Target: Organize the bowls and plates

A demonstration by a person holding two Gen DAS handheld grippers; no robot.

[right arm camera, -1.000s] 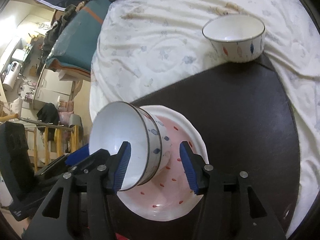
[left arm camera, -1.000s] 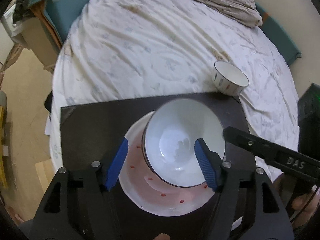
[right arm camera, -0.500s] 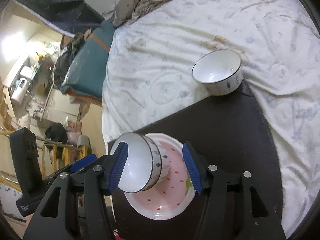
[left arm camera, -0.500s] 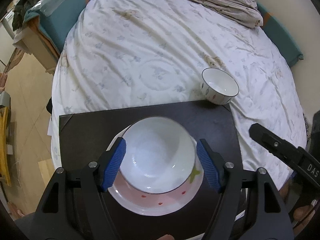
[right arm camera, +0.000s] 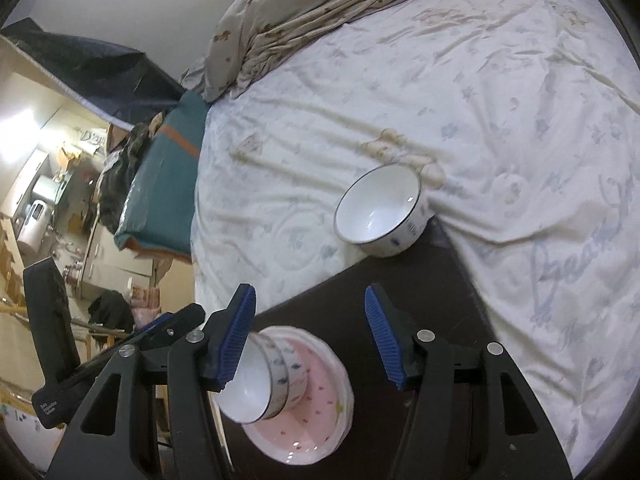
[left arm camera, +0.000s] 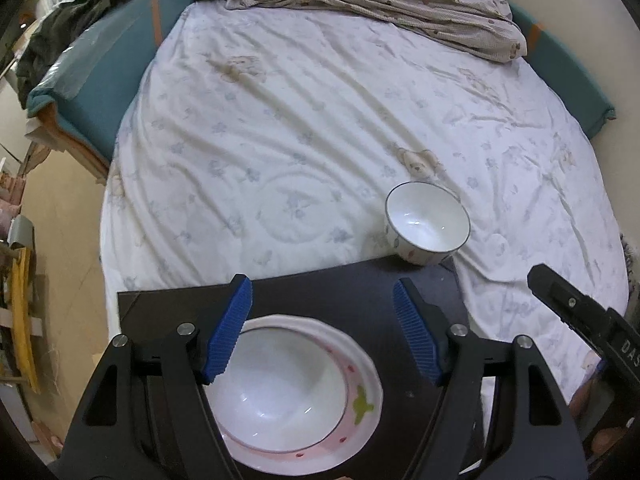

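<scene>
Two nested bowls (right arm camera: pixel 268 380) sat on one pink-spotted plate (right arm camera: pixel 316 420) at the near end of the black board (left arm camera: pixel 344 292) on the bed (left arm camera: pixel 320 120). A third bowl (left arm camera: pixel 426 222) stood at the board's far right corner. The left gripper (left arm camera: pixel 322 330) gaped empty. The right gripper (right arm camera: pixel 310 338), jaws just widened, held nothing.
</scene>
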